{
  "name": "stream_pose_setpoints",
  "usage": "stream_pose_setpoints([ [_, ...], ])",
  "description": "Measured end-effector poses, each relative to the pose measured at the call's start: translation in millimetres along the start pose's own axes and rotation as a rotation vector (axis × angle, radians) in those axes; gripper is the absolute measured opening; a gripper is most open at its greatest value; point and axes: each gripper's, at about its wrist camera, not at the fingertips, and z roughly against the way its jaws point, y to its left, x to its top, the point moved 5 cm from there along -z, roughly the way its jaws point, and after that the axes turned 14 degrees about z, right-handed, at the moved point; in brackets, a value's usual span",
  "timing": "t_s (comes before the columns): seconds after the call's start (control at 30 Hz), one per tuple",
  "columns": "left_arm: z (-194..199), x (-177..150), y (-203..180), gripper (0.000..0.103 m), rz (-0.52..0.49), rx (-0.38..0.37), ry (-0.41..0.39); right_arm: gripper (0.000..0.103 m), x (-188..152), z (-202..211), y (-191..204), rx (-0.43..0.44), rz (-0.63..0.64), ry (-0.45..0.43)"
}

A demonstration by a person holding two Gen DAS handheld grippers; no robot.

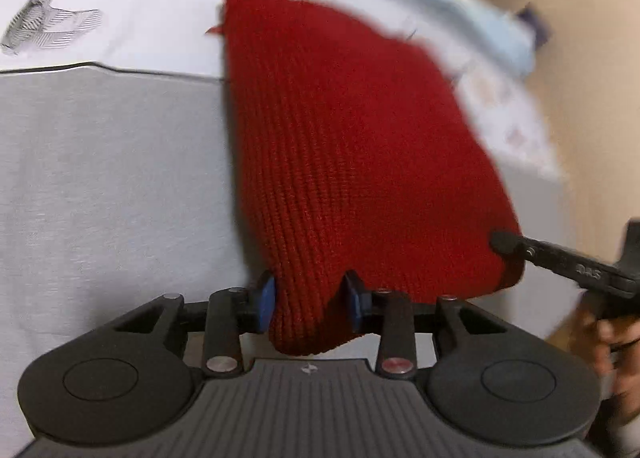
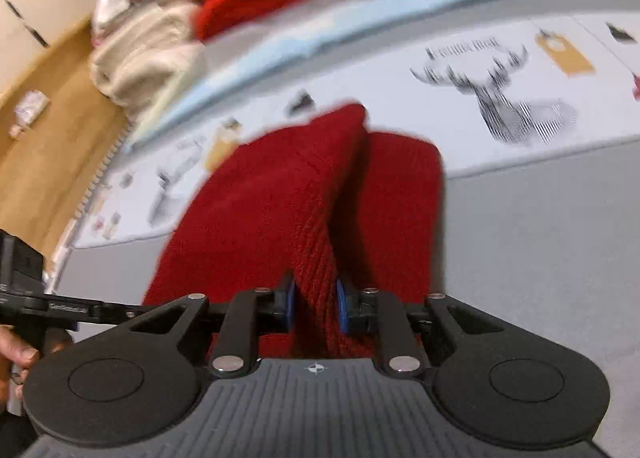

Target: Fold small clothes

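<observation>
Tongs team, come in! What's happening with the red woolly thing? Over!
Left tongs shut on red knit. Right tongs shut on it too. Knit lifted over grey bed cover. Nothing in the way.

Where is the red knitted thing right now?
The red knit garment hangs over the grey bed cover, pinched by both the left gripper and right gripper.
</observation>
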Motion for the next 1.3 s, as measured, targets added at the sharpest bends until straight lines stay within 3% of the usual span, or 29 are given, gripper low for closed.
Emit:
stream_pose_setpoints([
  [0.1,4,-3,3,0.046,-0.033,0.000,-0.006,0.031,-27,-27,7,-0.019,0.074,0.189],
  [0.17,5,-7,7,0.052,-0.050,0.025,-0.006,0.039,-35,-31,5,-0.065,0.111,0.226],
  [0.27,13,-10,9,0.062,-0.069,0.044,-0.022,0.043,-37,-27,-5,-0.040,0.014,0.253],
  [0.37,38,-12,-9,0.066,-0.133,0.108,-0.103,0.049,-42,-11,-4,-0.081,0.010,0.281],
  [0.43,61,-19,-17,0.076,-0.178,0.165,-0.196,0.050,-36,8,3,-0.161,0.068,0.241],
  [0.47,74,-24,-22,0.087,-0.192,0.173,-0.248,0.052,-32,24,7,-0.221,0.106,0.191],
  [0.5,88,-31,-27,0.090,-0.204,0.167,-0.301,0.057,-28,35,8,-0.261,0.124,0.143],
  [0.53,100,-38,-32,0.090,-0.210,0.158,-0.340,0.061,-26,49,12,-0.298,0.130,0.086],
  [0.6,123,-53,-44,0.090,-0.215,0.149,-0.417,0.085,-27,82,23,-0.343,0.121,-0.045],
  [0.67,144,-70,-54,0.090,-0.222,0.147,-0.494,0.095,-33,105,37,-0.363,0.128,-0.140],
  [0.8,167,-111,-77,0.091,-0.221,0.158,-0.598,0.102,-53,134,71,-0.376,0.167,-0.255],
  [0.87,169,-132,-84,0.093,-0.206,0.158,-0.608,0.102,-64,137,87,-0.381,0.169,-0.270],
  [0.93,162,-145,-89,0.102,-0.187,0.144,-0.613,0.102,-76,135,98,-0.388,0.161,-0.266],
  [1.0,141,-160,-86,0.103,-0.171,0.131,-0.595,0.102,-89,131,106,-0.386,0.151,-0.267],
  [1.1,104,-167,-78,0.102,-0.135,0.239,-0.490,0.102,-106,113,110,-0.392,0.154,-0.192],
  [1.17,104,-160,-80,0.102,-0.110,0.201,-0.518,0.102,-107,106,108,-0.395,0.124,-0.163],
  [1.3,98,-149,-83,0.102,-0.153,0.268,-0.574,0.102,-103,95,105,-0.404,0.151,-0.156],
])
